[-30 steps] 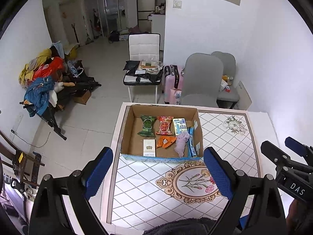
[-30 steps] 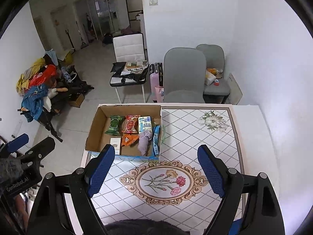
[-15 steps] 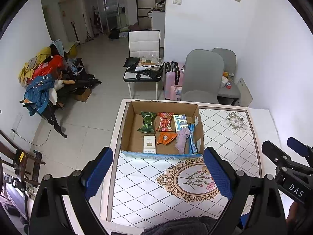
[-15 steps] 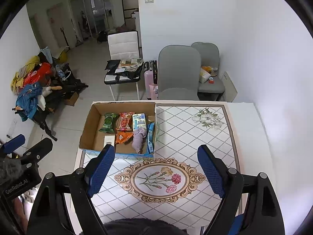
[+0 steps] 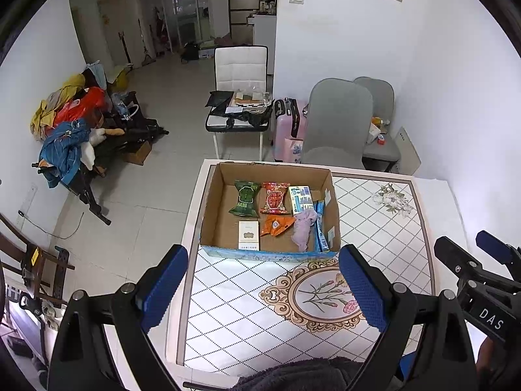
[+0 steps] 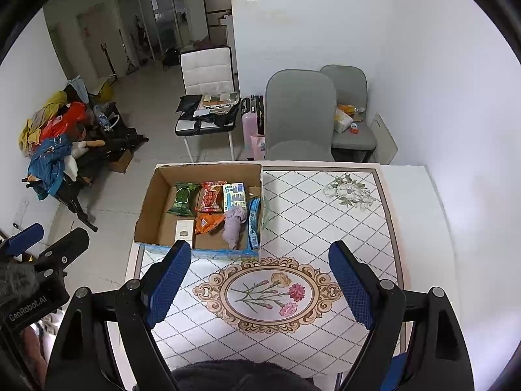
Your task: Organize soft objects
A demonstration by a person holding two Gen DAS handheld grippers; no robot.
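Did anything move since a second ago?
Only the right gripper drifted a little, so its view slid slightly. Nothing was grabbed or dropped. Both grippers are open and empty, the left gripper kept still, and the box and its packets stayed put.

From my right hand-held gripper (image 6: 257, 280) the cardboard box (image 6: 148, 208) now sits a little farther left and the table (image 6: 410, 202) shows more fully; that gripper seems to have tipped slightly. Contents look unmoved, though small.

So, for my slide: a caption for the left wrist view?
Open left tongs above the patterned table, facing a cardboard box of snack packets.
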